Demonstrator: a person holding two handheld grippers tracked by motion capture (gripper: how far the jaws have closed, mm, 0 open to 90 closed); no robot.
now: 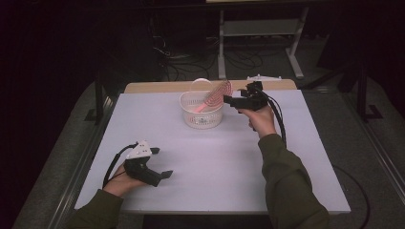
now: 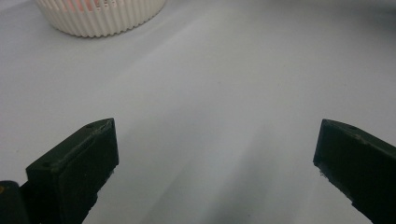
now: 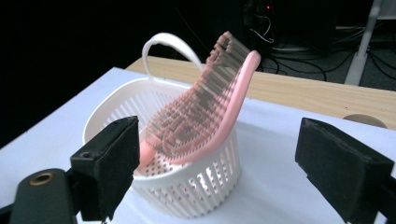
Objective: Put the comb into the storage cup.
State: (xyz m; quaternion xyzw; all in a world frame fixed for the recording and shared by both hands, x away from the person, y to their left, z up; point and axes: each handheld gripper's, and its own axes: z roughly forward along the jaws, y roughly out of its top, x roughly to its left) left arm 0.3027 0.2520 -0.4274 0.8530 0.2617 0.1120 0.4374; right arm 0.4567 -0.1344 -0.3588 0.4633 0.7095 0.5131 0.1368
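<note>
Now the pink hairbrush (image 3: 205,112) leaned tilted inside the white basket (image 1: 202,118), head over the rim. Right gripper (image 1: 229,100) sat just beside it, jaws apart, empty. Left gripper (image 1: 160,162) rested on the table (image 1: 215,167), jaws wide.

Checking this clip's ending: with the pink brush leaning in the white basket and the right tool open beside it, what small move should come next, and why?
Probably draw the right tool back from the basket. Its jaws stand wide with nothing between them, and the pink brush already leans inside, head over the rim. The left tool lies open on the table.
</note>
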